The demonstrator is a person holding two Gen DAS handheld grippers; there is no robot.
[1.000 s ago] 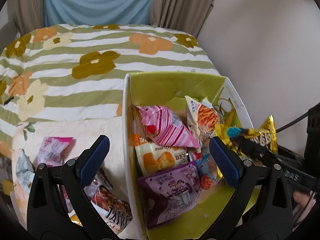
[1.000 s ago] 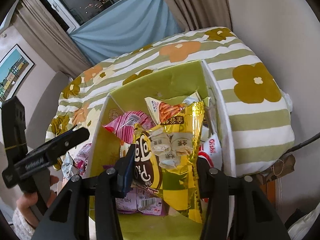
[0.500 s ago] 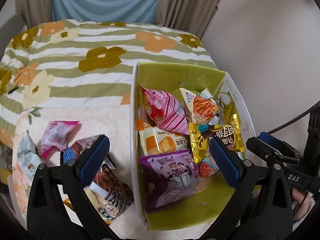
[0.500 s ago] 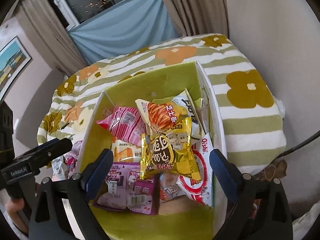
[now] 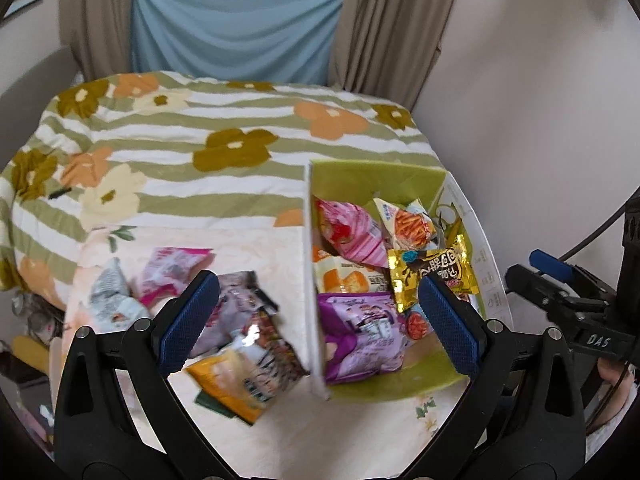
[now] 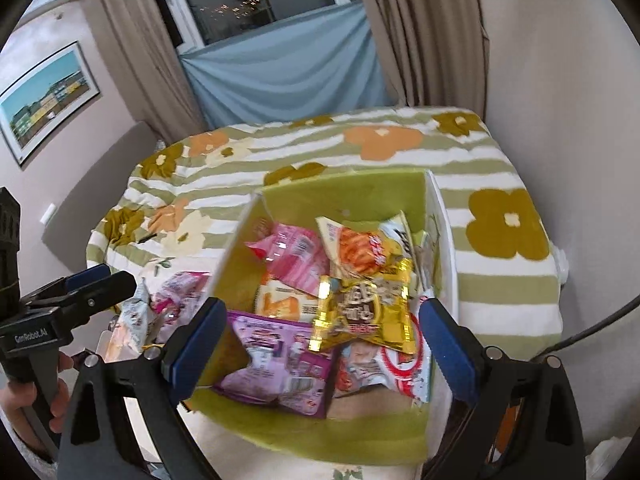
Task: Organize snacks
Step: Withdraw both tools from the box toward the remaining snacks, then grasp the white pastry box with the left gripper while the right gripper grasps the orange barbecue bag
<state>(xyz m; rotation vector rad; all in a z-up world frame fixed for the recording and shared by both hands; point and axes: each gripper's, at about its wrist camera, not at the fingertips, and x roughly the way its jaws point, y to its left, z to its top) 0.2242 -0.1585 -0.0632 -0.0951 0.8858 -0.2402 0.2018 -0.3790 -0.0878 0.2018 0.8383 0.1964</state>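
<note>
A green box (image 5: 404, 176) with white outer walls (image 6: 440, 232) stands on the bed. It holds several snack packets. A gold packet (image 6: 364, 312) lies loose on top, also seen in the left wrist view (image 5: 434, 276). Beside it are a purple packet (image 6: 276, 360), a pink one (image 6: 296, 256) and an orange-stick one (image 6: 360, 248). My right gripper (image 6: 322, 344) hangs open above the box's near end, holding nothing. My left gripper (image 5: 319, 322) is open over the box's left wall, empty. Loose packets (image 5: 248, 372) lie left of the box.
A flowered striped quilt (image 5: 240, 148) covers the far bed. A pink packet (image 5: 172, 270) and a silver one (image 5: 112, 300) lie on the cream sheet. A wall runs close on the right, curtains behind. A hand (image 6: 24, 400) grips the left tool.
The right gripper opened and let go of the gold packet, which now rests in the box. Both grippers drew back and rose; the left view now takes in the loose packets.
</note>
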